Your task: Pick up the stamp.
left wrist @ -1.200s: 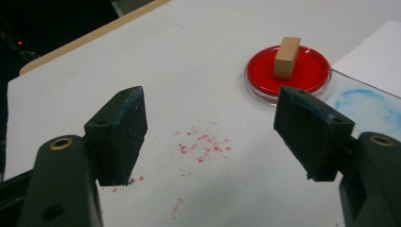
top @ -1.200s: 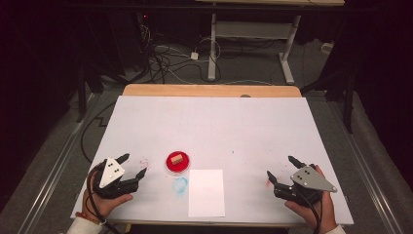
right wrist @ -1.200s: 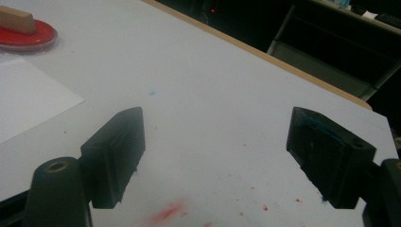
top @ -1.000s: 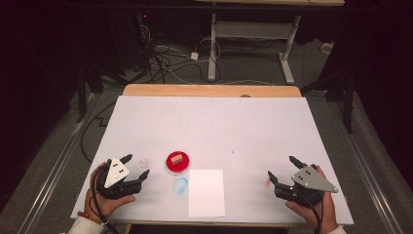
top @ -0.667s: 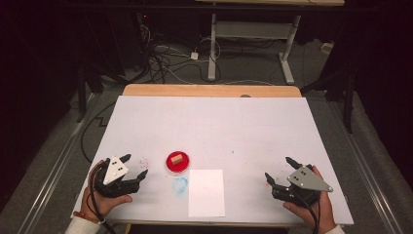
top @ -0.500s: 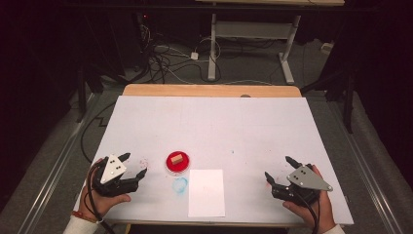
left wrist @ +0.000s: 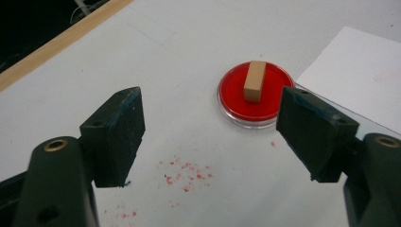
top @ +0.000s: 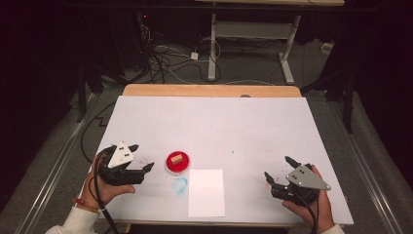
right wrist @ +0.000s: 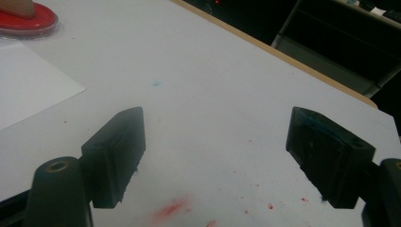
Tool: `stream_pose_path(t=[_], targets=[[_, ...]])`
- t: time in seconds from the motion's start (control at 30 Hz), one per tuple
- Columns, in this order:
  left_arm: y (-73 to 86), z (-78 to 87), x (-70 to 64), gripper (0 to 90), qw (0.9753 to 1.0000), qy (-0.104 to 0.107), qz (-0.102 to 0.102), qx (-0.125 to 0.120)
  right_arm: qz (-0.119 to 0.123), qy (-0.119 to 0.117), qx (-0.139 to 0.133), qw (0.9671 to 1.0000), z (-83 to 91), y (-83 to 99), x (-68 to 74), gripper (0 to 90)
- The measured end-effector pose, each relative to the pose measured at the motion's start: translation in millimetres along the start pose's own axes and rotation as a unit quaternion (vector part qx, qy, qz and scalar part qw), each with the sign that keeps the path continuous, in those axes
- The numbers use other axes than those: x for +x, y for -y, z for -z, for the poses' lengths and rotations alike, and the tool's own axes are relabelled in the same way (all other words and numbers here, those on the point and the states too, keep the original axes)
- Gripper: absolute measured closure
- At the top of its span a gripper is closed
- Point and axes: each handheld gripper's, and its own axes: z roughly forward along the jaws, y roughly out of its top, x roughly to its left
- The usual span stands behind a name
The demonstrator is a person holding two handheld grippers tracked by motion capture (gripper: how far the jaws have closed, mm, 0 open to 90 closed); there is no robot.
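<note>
A round red ink pad [top: 177, 162] [left wrist: 254, 100] lies near the table's front, left of centre, with a small wooden block stamp [top: 177, 158] [left wrist: 255, 81] standing on it. Just right of it lies a white sheet of paper [top: 206, 192] [left wrist: 361, 79]. My left gripper [top: 141, 157] [left wrist: 215, 139] is open, a short way left of the pad, jaws pointing at it. My right gripper [top: 277, 168] [right wrist: 220, 156] is open over bare table at the front right, with nothing between its jaws. The pad's edge [right wrist: 28, 21] shows at the top left of the right gripper view.
The white table top [top: 214, 126] carries red ink specks [left wrist: 189, 170] [right wrist: 172, 208] and a pale blue smudge [top: 179, 185] beside the paper. A wooden strip [top: 209, 90] runs along the far edge. Beyond it are cables and a desk frame [top: 248, 44] on the floor.
My left gripper has shifted slightly toward the red pad. The right gripper has edged a little to the left. Both stay open.
</note>
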Motion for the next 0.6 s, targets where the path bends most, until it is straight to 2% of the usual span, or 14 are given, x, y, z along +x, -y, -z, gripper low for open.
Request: stream_pose_path(t=[0.07, 0.3, 0.37, 0.6], targets=[[-7.7, -2.8, -0.7, 23.9, 0.9998, 0.002, -0.006, 0.018, 0.003, -0.002, 0.001, 1.0000, -0.2, 0.1, 0.6, 21.0], [-30.1, -15.7, -0.6, 23.2, 0.9990, 0.032, -0.009, 0.031, 0.003, -0.004, 0.006, 1.0000, -1.1, 1.3, 0.6, 21.0], [-35.6, -21.5, -1.5, 23.2, 0.9984, 0.038, -0.018, 0.036, 0.004, -0.005, 0.008, 0.9999, -1.3, 1.5, 1.0, 21.0], [-50.4, -43.6, -10.7, 23.3, 0.9931, 0.077, -0.037, 0.080, 0.009, -0.011, 0.013, 0.9998, -2.5, 2.3, 2.5, 21.1]])
